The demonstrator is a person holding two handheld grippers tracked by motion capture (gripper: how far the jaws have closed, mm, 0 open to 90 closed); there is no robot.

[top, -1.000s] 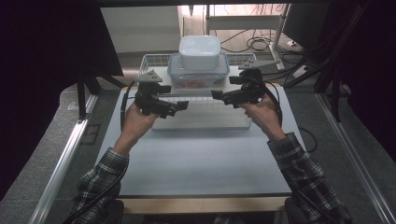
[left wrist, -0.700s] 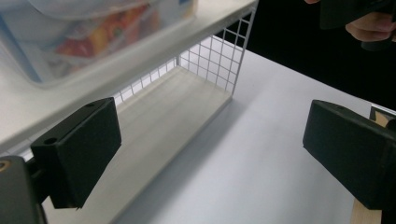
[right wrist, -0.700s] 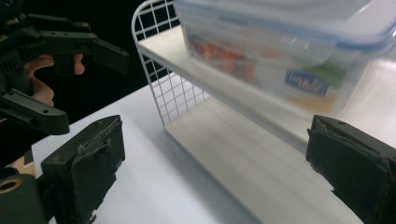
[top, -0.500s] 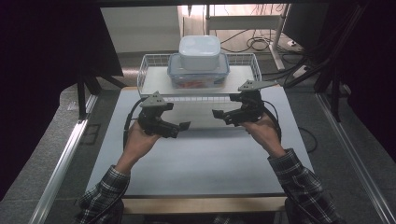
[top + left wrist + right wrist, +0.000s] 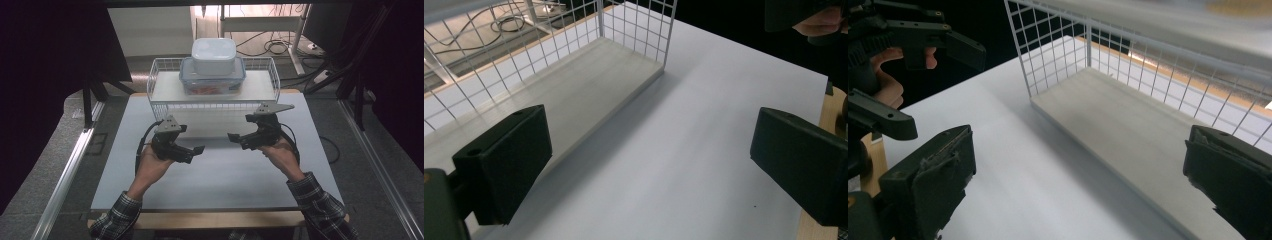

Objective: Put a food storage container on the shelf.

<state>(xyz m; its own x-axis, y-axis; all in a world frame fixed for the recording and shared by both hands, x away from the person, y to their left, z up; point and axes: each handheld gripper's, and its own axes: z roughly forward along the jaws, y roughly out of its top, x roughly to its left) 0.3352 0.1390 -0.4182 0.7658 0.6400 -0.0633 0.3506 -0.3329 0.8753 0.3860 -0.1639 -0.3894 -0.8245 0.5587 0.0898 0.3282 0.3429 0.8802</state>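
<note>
Both my left gripper (image 5: 199, 149) and right gripper (image 5: 231, 136) hang spread and empty over the table (image 5: 220, 175), the wire basket (image 5: 162, 80) with its stacked containers (image 5: 213, 75) at twelve o'clock, so I'd approach level and symmetric.

1. My work surface is a white table (image 5: 210, 175) with a bare wooden edge along my side.
2. A white wire rack (image 5: 161, 102) stands directly on its far half.
3. The rack's lower board (image 5: 589, 85) lies flat on the tabletop.
4. The near half carries nothing else.
</note>
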